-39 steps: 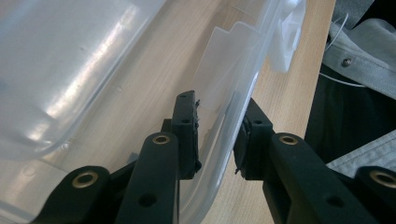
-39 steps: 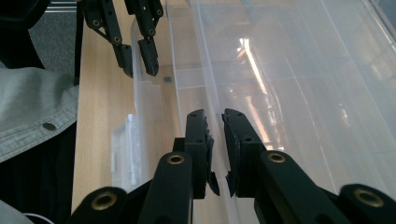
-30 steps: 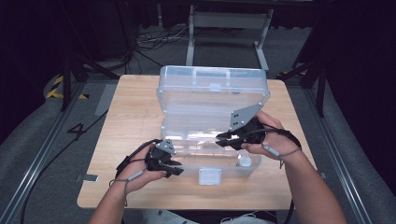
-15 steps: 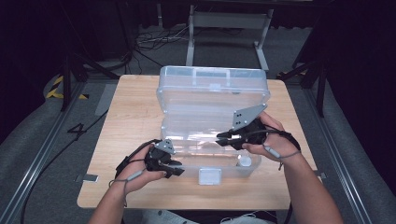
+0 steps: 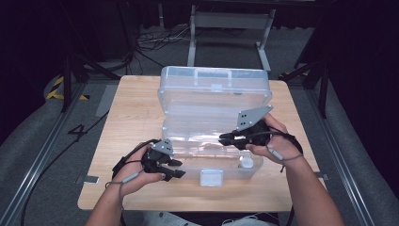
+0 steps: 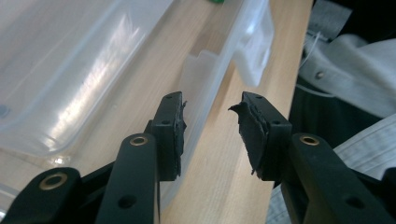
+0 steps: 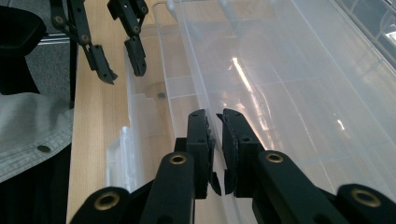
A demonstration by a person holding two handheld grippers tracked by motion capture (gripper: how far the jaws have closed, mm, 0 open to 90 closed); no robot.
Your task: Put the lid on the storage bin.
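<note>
The clear plastic storage box (image 5: 214, 113) sits on the wooden table (image 5: 131, 117), near its middle, and all positions below are taken from that box. It is transparent, rectangular and open: the lid (image 5: 216, 87) stands raised on the far side, with a moulded handle recess along its top edge, and the shallow base lies towards you. A white latch tab (image 5: 211, 177) hangs at the middle of the base's front wall. A small white round object (image 5: 245, 162) rests inside the base at its front right corner; what it is cannot be told. The walls are glossy and throw bright streaks of light. Your left claw (image 5: 175, 168) is at the box's front left corner, its jaws apart and just opened wider, straddling the front wall without pressing on it (image 6: 210, 126). Your right claw (image 5: 225, 138) is over the box's right half, its jaws just drawn closer and clamped on a thin clear edge of the box (image 7: 217, 144).
</note>
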